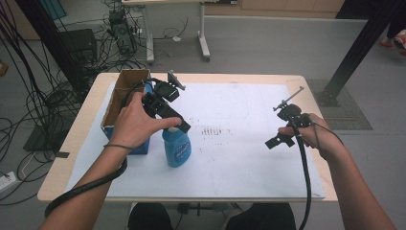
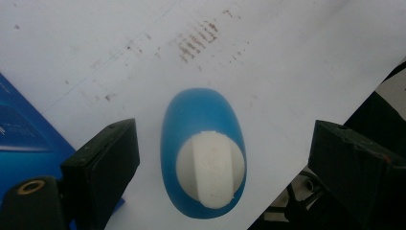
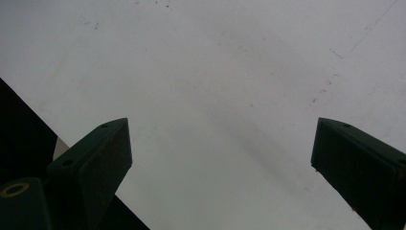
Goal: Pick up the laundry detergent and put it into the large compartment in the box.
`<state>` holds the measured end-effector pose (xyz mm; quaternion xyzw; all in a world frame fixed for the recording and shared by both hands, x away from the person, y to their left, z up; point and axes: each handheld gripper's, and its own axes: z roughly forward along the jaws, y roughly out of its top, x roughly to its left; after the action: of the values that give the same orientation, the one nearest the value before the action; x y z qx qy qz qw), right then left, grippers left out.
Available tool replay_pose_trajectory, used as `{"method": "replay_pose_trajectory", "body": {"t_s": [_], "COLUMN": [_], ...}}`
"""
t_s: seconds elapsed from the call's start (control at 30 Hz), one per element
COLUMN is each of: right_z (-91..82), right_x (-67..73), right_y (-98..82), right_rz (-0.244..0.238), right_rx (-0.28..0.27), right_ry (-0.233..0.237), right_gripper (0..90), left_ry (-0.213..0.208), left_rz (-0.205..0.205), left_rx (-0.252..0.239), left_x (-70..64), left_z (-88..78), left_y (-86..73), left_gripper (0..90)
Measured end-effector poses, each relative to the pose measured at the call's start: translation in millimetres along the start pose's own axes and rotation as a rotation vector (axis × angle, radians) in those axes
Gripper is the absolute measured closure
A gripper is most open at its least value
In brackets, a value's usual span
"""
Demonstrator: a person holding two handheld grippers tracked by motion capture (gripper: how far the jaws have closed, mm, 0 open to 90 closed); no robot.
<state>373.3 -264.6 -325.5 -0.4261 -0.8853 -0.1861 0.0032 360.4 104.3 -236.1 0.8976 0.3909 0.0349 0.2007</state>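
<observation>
bottle [image 1: 176, 148] on sheet [image 1: 249, 158], just right of box [image 1: 125, 93] | left claw [image 2: 218, 158] above bottle | right claw [image 1: 282, 136] well right

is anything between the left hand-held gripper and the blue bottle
Nothing visible. The left hand-held gripper hangs right above the bottle, jaws open on either side of its white cap, with only white table cover around it.

An open cardboard box [image 1: 125, 91] is sitting on a white sheet [image 1: 239, 143] covering a wooden table [image 1: 72, 143].
</observation>
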Motion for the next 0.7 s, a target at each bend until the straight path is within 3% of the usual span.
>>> {"method": "replay_pose_trajectory", "body": {"t_s": [0.7], "right_z": [0.4], "right_x": [0.9], "right_y": [-1.6], "right_rz": [-0.001], "right_rx": [-0.003], "right_ry": [0.002], "right_gripper": [6.4], "left_ry": [-0.004], "left_rz": [-0.007], "left_rx": [0.035], "left_x": [1.5], "left_z": [21.2], "left_y": [-10.9], "left_gripper": [10.8]}}
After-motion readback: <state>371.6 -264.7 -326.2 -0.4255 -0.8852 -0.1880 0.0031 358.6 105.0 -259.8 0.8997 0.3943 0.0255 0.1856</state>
